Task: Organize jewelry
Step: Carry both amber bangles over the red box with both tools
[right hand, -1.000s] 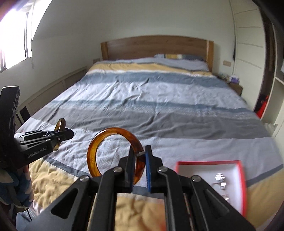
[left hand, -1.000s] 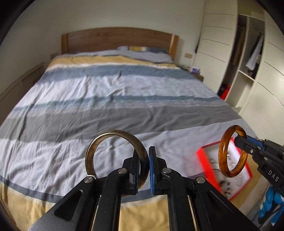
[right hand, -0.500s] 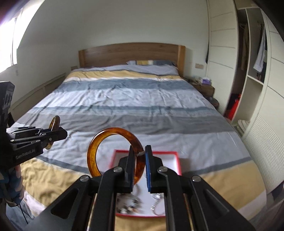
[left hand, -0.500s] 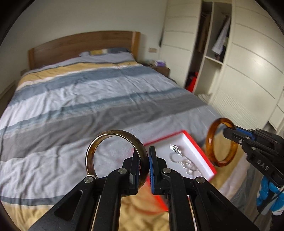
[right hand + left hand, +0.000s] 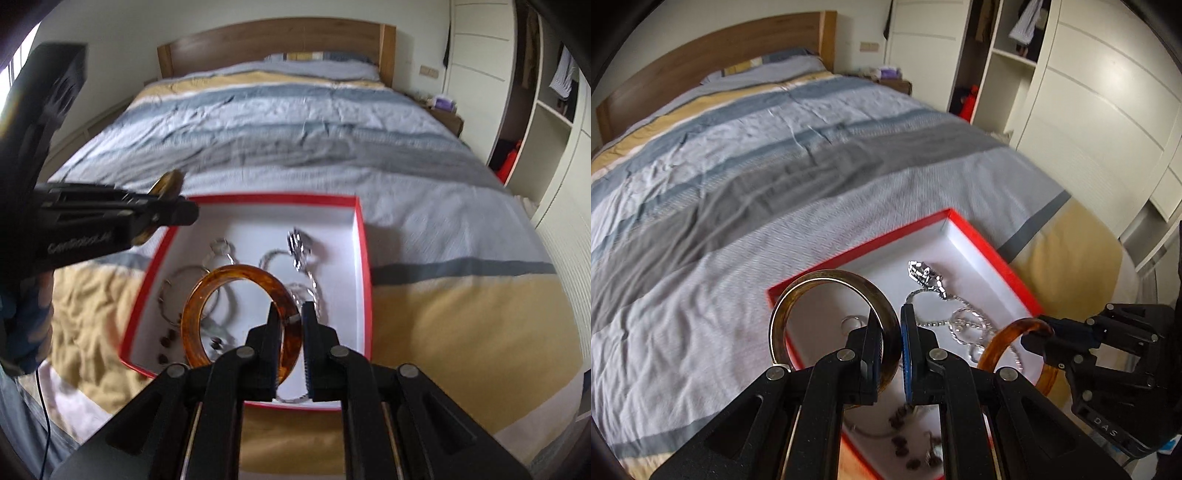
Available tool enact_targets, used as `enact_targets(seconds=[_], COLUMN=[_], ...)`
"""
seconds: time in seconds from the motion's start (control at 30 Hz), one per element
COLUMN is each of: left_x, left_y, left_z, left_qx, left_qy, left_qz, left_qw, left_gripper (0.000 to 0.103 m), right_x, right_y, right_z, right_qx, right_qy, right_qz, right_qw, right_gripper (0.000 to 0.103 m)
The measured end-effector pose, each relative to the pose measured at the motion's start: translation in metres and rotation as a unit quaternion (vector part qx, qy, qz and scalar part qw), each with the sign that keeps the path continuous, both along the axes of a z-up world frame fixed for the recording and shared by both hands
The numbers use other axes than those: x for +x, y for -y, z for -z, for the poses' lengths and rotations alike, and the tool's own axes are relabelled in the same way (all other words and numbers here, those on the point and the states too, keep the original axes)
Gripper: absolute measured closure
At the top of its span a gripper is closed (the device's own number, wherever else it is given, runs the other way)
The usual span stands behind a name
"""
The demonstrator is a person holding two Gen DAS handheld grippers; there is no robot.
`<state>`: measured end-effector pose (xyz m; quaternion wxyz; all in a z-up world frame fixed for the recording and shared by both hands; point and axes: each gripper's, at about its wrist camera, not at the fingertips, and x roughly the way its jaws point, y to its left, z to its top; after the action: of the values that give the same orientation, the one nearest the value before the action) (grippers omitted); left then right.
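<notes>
While over the box [image 5: 364, 258], left gripper [image 5: 894, 332] clamped on olive bangle [image 5: 798, 295], right gripper [image 5: 291, 321] clamped on amber bangle [image 5: 207, 291]. Gripped by the rim, hoops upright, probably for a clean drop beside chains [image 5: 306, 258] inside box. Box on bed [image 5: 332, 122], near foot.

The lower arc of the brown bangle [image 5: 827, 284] was hidden behind the left hand-held gripper [image 5: 892, 350], and its black arms ran off the bottom edge. The near corner of the red box [image 5: 993, 254] was covered by them too. In the right wrist view, small dark beads [image 5: 168, 338] in the box were too small to identify, and the silver chains [image 5: 306, 288] blurred together. The amber bangle [image 5: 236, 280] hid part of them.
</notes>
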<state>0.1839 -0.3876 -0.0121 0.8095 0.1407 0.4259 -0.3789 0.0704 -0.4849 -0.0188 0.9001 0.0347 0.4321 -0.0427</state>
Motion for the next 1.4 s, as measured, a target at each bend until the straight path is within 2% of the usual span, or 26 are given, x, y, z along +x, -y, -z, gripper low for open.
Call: enact_targets(seconds=[0.3,0.5,0.63,0.77,1.1,1.27,1.4], left_x=[0.022,0.025,0.029,0.029,0.024,0.022,0.02], left_y=[0.02,0.026,0.025,0.026,0.023,0.022,0.019], left_z=[0.044,0.066,0.068,0.07,0.067,0.064,0.06], left_qx=[0.032,0.043,0.034,0.041,0.04,0.042,0.042], left_qy=[-0.013,-0.025,-0.032,-0.032,-0.035,-0.033,-0.032], left_qz=[0.017,0.022,0.017,0.013,0.004,0.0,0.0], left_qw=[0.9992,0.9985,0.9988,0.9986,0.9986,0.9986,0.9986], left_gripper=[0.094,0.093,0.093,0.089,0.088,0.078,0.072], right_x=[0.016,0.014,0.013,0.011,0.006,0.002,-0.002], right_y=[0.004,0.01,0.012,0.013,0.013,0.015,0.017], right_z=[0.038,0.049,0.052,0.052,0.051,0.049,0.047], right_qx=[-0.015,0.001,0.003,0.005,0.017,0.025,0.032], right_qy=[-0.039,-0.046,-0.049,-0.05,-0.053,-0.051,-0.048], right_qz=[-0.049,-0.055,-0.06,-0.061,-0.052,-0.045,-0.036], right_qw=[0.998,0.997,0.997,0.997,0.997,0.997,0.998], right_gripper=[0.094,0.093,0.092,0.092,0.09,0.088,0.08])
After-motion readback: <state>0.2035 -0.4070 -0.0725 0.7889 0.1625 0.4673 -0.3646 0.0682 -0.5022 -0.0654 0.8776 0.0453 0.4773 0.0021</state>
